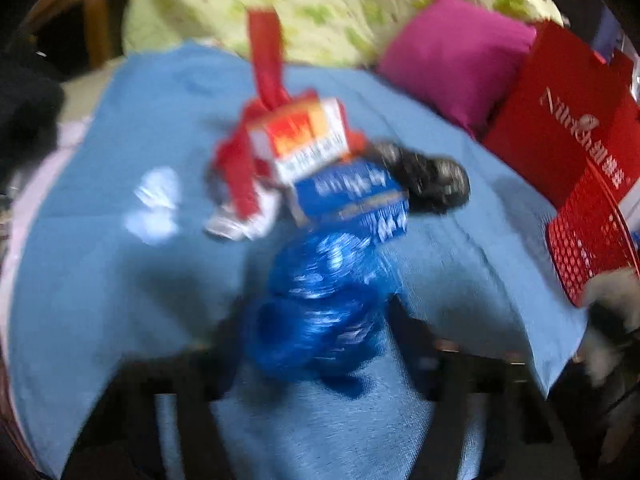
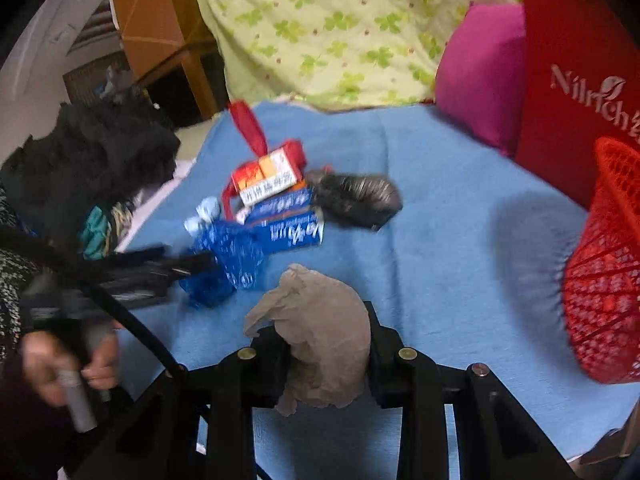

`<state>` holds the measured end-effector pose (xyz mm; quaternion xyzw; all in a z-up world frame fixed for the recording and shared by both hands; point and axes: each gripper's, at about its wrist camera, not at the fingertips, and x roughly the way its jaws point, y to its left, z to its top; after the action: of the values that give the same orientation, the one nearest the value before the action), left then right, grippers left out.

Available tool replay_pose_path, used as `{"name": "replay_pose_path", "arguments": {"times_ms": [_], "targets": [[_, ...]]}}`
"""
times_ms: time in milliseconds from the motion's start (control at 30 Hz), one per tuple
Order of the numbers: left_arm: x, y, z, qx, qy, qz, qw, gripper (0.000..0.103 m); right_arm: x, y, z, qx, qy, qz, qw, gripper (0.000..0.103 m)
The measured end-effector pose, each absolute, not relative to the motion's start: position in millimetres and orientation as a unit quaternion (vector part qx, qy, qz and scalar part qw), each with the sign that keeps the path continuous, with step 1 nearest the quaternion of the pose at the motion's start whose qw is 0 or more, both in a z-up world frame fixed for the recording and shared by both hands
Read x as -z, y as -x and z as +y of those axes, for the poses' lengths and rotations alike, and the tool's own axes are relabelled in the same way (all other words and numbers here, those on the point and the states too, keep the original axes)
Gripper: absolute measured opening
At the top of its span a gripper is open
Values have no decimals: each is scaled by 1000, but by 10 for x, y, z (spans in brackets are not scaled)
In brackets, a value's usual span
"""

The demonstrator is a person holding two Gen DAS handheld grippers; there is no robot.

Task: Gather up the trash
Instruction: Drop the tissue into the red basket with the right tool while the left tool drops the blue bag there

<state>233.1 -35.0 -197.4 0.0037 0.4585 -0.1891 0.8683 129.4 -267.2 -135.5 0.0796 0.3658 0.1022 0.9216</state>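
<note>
The right claw [image 2: 326, 344] is clamped on a crumpled grey-brown paper wad [image 2: 316, 332], held above a blue blanket [image 2: 440, 220] spread over a bed. The left claw [image 1: 320, 320] has a crinkled blue plastic bag [image 1: 320, 304] between its two fingers; the blur hides whether the pads press on it, so its grip cannot be told.

Beyond the blue bag lies the rest of the trash in one heap near the middle of the blanket: one red-and-orange carton [image 1: 304, 136] resting on one blue box with white lettering [image 1: 352, 196], one crumpled black plastic bag [image 1: 432, 180] touching the box's right side, one red strip [image 1: 266, 60] rising behind the carton, and one pale scrap [image 1: 154, 204] lying apart to the left.

At the right edge stand one red mesh basket [image 2: 608, 280] and, behind it, one red paper bag with white lettering [image 2: 572, 80]. One magenta cushion [image 2: 480, 76] and one green-patterned quilt [image 2: 320, 28] fill the back. A hand [image 2: 68, 360] grips the left tool's handle.
</note>
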Motion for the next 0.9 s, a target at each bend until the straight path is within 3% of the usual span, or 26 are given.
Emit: {"name": "replay_pose_path", "arguments": {"times_ms": [167, 300, 567, 900], "targets": [[1895, -2232, -346, 201, 6, 444, 873, 46, 1037, -1063, -2870, -105, -73, 330, 935, 33], [1771, -2079, -397, 195, -4, 431, 881, 42, 807, -879, -3068, -105, -77, 309, 942, 33], [1019, -1714, -835, 264, -24, 363, 893, 42, 473, -501, -3567, -88, -104, 267, 954, 33], [380, -1675, -2283, 391, -41, 324, 860, 44, 302, -280, -4716, 16, -170, 228, 959, 33]]}}
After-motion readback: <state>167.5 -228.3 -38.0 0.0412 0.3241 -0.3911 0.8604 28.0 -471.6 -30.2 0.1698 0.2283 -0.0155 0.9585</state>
